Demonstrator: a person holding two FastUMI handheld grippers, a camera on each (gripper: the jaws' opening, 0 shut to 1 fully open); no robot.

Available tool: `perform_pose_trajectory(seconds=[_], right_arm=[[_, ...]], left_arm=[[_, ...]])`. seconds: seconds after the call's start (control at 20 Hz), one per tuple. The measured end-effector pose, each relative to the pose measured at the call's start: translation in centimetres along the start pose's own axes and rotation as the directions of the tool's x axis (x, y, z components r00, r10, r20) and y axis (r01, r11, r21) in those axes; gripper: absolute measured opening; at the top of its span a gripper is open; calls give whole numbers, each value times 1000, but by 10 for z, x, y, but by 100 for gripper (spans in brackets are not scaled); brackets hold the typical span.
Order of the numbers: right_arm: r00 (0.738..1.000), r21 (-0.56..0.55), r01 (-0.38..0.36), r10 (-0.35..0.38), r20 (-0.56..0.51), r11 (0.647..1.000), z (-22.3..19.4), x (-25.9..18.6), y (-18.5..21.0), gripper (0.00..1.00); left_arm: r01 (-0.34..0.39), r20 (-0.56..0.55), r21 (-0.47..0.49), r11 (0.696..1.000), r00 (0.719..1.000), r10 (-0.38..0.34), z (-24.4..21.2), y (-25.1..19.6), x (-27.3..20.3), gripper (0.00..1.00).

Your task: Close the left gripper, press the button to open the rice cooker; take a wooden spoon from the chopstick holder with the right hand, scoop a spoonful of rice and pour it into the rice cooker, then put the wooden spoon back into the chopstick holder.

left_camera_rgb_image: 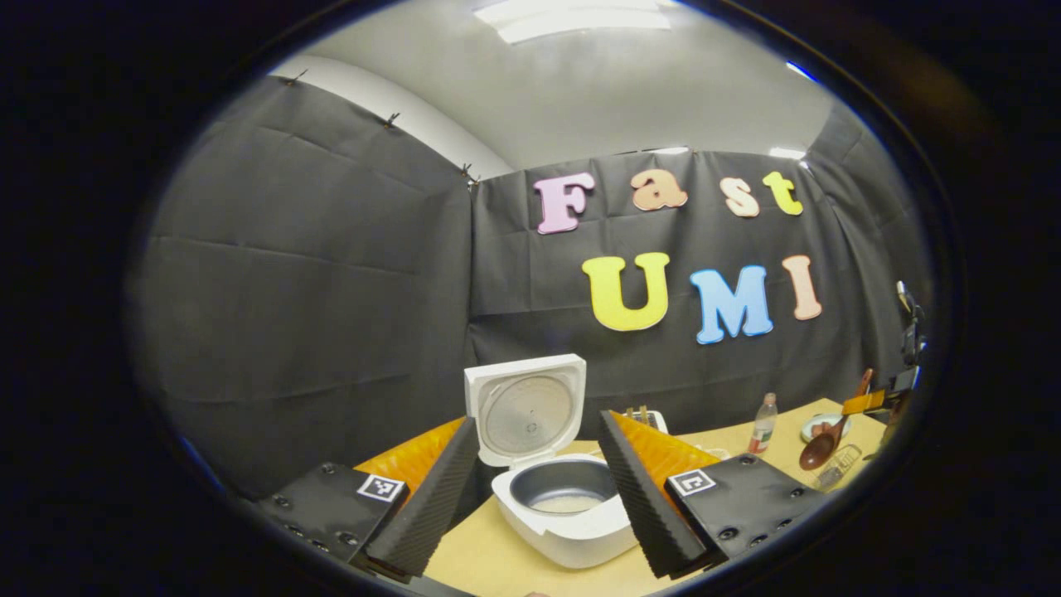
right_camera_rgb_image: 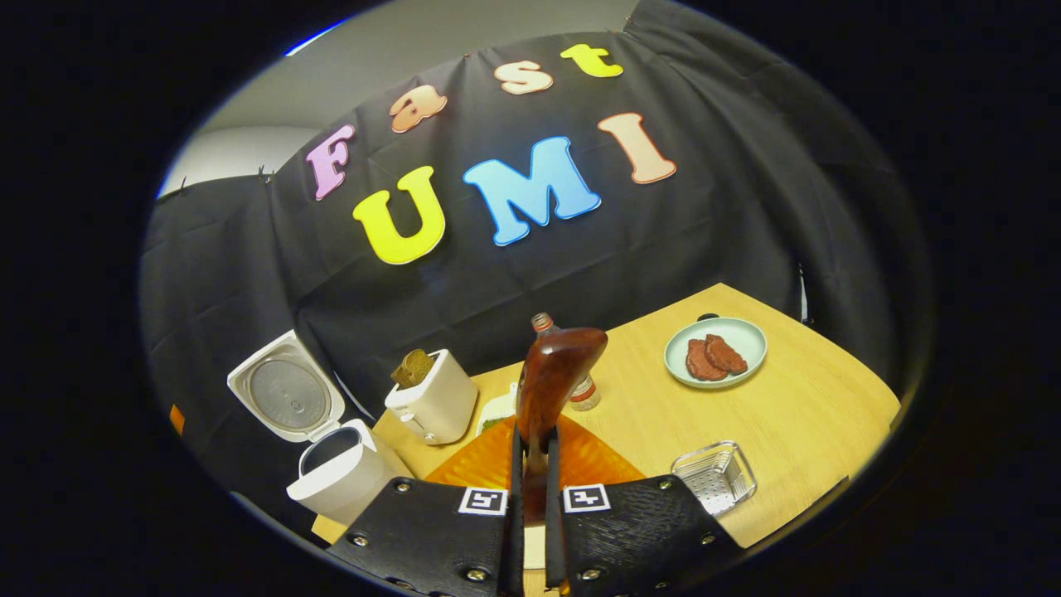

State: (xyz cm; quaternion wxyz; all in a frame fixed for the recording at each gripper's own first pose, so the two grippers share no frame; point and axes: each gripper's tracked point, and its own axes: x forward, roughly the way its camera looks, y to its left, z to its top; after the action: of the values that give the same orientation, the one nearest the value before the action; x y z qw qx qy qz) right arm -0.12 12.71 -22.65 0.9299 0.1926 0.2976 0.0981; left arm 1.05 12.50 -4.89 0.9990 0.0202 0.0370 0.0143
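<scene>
The white rice cooker (left_camera_rgb_image: 572, 522) stands with its lid (left_camera_rgb_image: 526, 406) raised, and a thin layer of rice lies in the grey pot (left_camera_rgb_image: 565, 489). My left gripper (left_camera_rgb_image: 539, 419) is open just in front of it, a finger on each side, holding nothing. My right gripper (right_camera_rgb_image: 530, 439) is shut on the handle of the wooden spoon (right_camera_rgb_image: 554, 373), whose brown bowl points up and away with no rice seen on it. The white chopstick holder (right_camera_rgb_image: 435, 402) stands beside the cooker (right_camera_rgb_image: 336, 473). In the left gripper view the spoon (left_camera_rgb_image: 821, 448) hangs at the far right.
A small bottle (right_camera_rgb_image: 583, 391) stands behind the spoon. A pale plate (right_camera_rgb_image: 738, 336) with meat slices sits far right, and a clear plastic tray (right_camera_rgb_image: 717, 473) lies near the table's front. The table edge runs close on the right. The bottle (left_camera_rgb_image: 763, 423) is right of the cooker.
</scene>
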Motion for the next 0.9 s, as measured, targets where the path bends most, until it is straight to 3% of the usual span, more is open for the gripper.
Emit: perform_pose_trajectory(seconds=[0.4,0.5,0.55,0.6,0.75,0.8,0.9], right_arm=[[998,-86,13,-18,-63,996,-68,40,35,10],[998,-118,19,-26,-62,993,-82,49,41,11],[998,-137,22,-31,-62,990,-88,53,43,11],[997,-161,30,-40,-61,987,-94,57,45,11],[997,-243,56,-69,-45,969,-105,67,46,11],[997,-270,55,-69,-40,961,-111,70,49,11],[998,-313,45,-58,-32,949,-115,74,58,11]], left_arm=[[-34,-41,1,999,999,34,-24,49,7,100],[-50,-42,22,998,998,51,-25,64,9,95],[-62,-43,27,998,997,63,-27,71,11,99],[-71,-45,25,997,996,72,-27,77,11,95],[-86,-54,17,996,995,87,-32,88,11,100],[-91,-58,27,996,994,92,-34,93,11,95],[-99,-64,48,994,993,102,-38,100,11,95]])
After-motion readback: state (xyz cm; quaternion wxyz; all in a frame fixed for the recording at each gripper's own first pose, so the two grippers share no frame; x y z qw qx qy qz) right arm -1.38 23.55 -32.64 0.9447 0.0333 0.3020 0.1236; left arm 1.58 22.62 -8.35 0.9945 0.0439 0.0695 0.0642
